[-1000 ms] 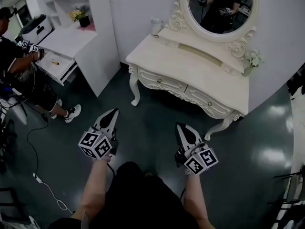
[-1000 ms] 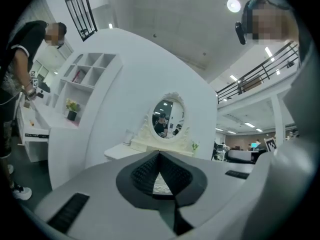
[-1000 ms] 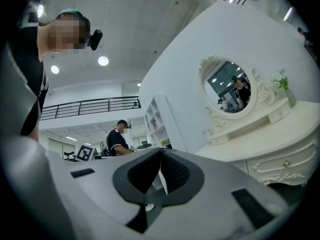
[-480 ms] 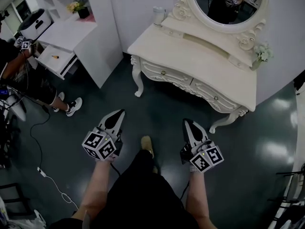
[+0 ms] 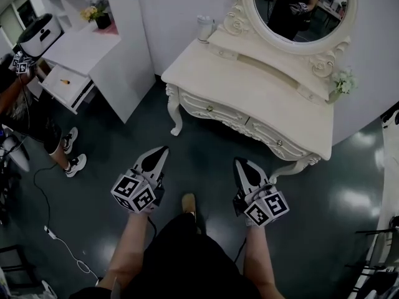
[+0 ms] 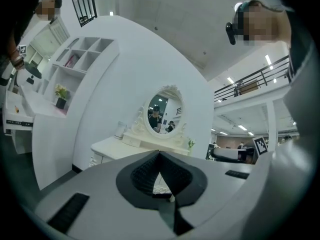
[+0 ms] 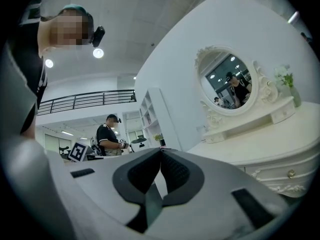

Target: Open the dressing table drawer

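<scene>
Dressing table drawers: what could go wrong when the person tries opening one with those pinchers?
1. Both the left gripper and the right gripper are shut and apart from the dressing table. The drawer knob looks small, so jaws might slip off it.
2. It stands on thin curved legs. A hard tug could shake it and tip the flower vase.
3. A white cable lies on the floor; feet could catch it.

The cream, carved dressing table stands ahead of the left tongs and right tongs, well apart from both. Its two knobbed drawers are shut. The left drawer lies ahead between the tongs, the right drawer ahead and right of the right tongs.
</scene>
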